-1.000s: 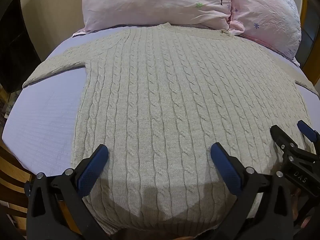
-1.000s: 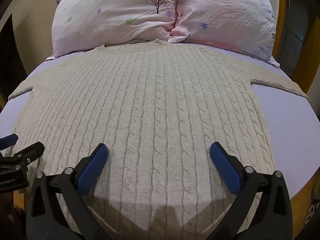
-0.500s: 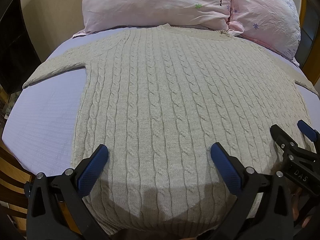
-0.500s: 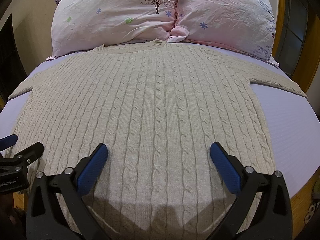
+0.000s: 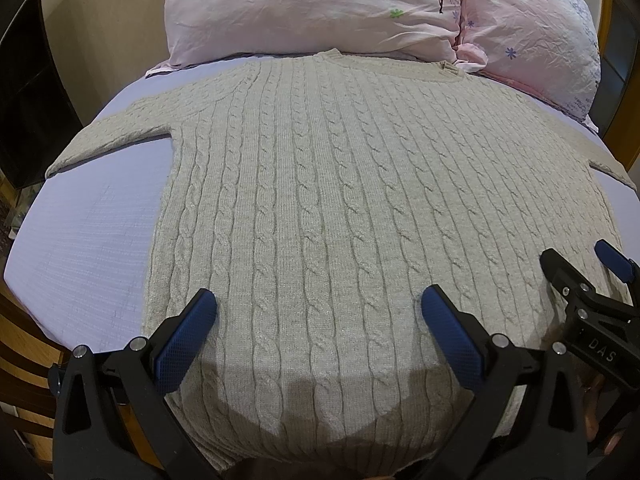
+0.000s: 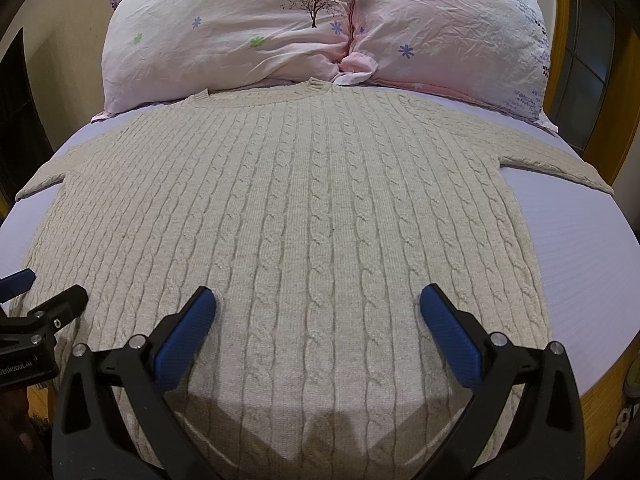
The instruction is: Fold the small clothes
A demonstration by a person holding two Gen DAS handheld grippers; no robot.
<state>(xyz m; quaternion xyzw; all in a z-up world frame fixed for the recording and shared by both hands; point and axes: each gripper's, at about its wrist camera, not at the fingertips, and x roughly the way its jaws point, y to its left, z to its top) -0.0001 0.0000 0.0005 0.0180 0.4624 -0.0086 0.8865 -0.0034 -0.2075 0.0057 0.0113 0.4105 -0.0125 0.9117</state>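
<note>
Both the left tongs (image 5: pixel 318 320) and the right tongs (image 6: pixel 318 320) gape wide and empty at the lower frame edge, above the hem of the cable-knit sweater (image 6: pixel 304 216), which lies flat up the bed (image 5: pixel 88 232) to the pillows (image 6: pixel 248 28). The first fold will likely go best if each takes a hem corner cleanly, pinching both knit layers.

A bed (image 6: pixel 580 240) with a lavender sheet carries two pink floral pillows (image 6: pixel 240 40) against a beige wall (image 5: pixel 108 40); wooden frame (image 6: pixel 600 408) below.

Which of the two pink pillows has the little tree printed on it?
The left pillow, behind the sweater's collar. A dark bare-branched tree sits near its inner edge; the right pillow shows only scattered flowers.
</note>
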